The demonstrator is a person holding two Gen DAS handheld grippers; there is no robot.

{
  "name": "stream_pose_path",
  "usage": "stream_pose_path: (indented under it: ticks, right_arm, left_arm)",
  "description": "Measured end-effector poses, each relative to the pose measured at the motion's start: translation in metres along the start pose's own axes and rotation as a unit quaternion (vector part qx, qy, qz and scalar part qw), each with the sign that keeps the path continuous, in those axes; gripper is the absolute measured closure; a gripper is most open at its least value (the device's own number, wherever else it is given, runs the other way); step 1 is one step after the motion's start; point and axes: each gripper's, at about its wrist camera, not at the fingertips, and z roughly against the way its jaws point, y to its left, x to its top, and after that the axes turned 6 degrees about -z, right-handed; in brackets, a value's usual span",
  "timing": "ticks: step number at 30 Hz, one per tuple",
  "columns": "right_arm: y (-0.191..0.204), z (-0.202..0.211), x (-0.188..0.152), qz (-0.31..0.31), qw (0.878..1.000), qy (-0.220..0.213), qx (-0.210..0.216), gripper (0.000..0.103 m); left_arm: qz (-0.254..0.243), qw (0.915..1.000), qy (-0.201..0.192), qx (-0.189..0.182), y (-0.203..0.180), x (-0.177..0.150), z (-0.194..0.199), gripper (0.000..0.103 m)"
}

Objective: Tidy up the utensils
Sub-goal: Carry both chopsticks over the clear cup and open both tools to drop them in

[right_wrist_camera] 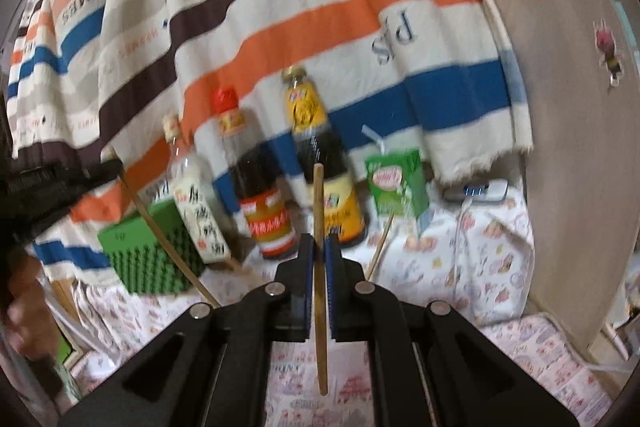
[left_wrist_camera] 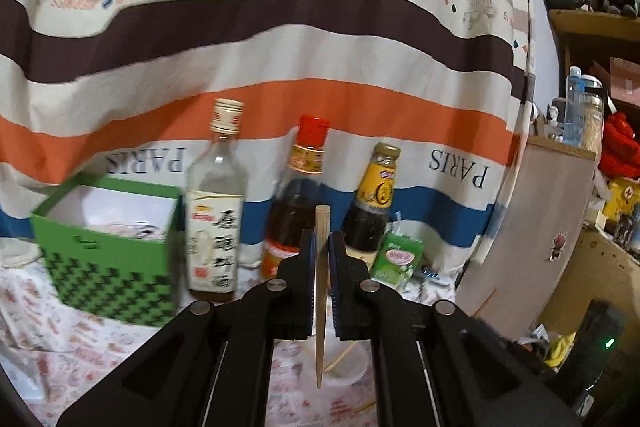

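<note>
My left gripper (left_wrist_camera: 322, 241) is shut on a wooden chopstick (left_wrist_camera: 321, 339) that stands upright between its pads, thick end up. Below it a white cup (left_wrist_camera: 345, 367) holds more chopsticks. My right gripper (right_wrist_camera: 319, 245) is shut on another upright wooden chopstick (right_wrist_camera: 319, 211). In the right wrist view the left gripper (right_wrist_camera: 52, 183) shows at the left edge with its chopstick (right_wrist_camera: 168, 247) slanting down. A further chopstick (right_wrist_camera: 380, 247) leans behind my right fingers.
A green patterned box (left_wrist_camera: 108, 267) stands left on the printed tablecloth (left_wrist_camera: 60, 339). A clear bottle (left_wrist_camera: 216, 211), a red-capped bottle (left_wrist_camera: 296, 199), a dark yellow-labelled bottle (left_wrist_camera: 374, 203) and a green drink carton (left_wrist_camera: 396, 259) line the striped cloth backdrop. A board (right_wrist_camera: 568, 107) stands right.
</note>
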Motion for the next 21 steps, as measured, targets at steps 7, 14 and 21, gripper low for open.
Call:
stream_pose_path:
  ticks: [7, 14, 21]
  right_arm:
    - [0.004, -0.011, 0.029, -0.006, 0.998, -0.064, 0.002, 0.098]
    - [0.0, -0.078, 0.004, 0.019, 0.999, 0.023, -0.022, 0.098]
    - [-0.019, -0.117, -0.026, 0.009, 0.995, 0.091, -0.039, 0.098]
  left_arm:
    - [0.032, 0.9994, 0.013, -0.008, 0.003, -0.014, -0.052, 0.098]
    - [0.014, 0.9983, 0.056, 0.0, 0.002, -0.054, -0.092, 0.098]
    - [0.052, 0.9965, 0.065, 0.009, 0.018, -0.079, -0.103, 0.097]
